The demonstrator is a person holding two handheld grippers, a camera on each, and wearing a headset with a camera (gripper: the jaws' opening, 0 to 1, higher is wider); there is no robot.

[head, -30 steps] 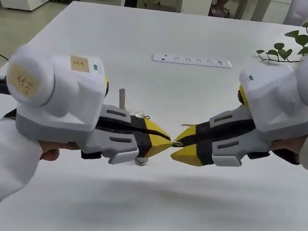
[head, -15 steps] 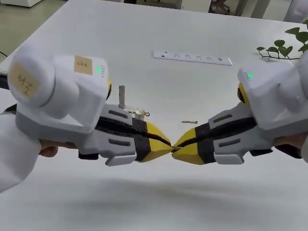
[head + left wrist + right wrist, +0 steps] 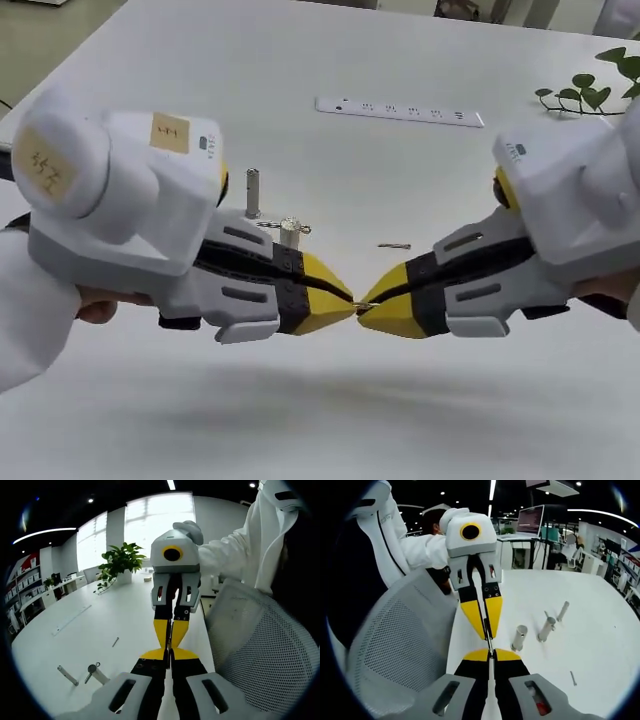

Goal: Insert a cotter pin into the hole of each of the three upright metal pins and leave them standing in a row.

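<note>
Your left gripper (image 3: pixel 350 299) and right gripper (image 3: pixel 364 309) meet tip to tip, the fingers of both closed on one cotter pin (image 3: pixel 490 641). Three metal pins (image 3: pixel 546 629) stand on the table (image 3: pixel 420 180) just beyond. A loose cotter pin (image 3: pixel 393 245) lies to their right.

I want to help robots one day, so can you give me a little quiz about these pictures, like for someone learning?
1. How many upright grey metal pins stand on the white table in the right gripper view?
2. True or false: the long white power strip lies on the table beyond both tools.
3. The left tool and the right tool are: A) far apart, B) tip to tip, C) pointing away from each other.
Key: 1) three; 2) true; 3) B.
</note>
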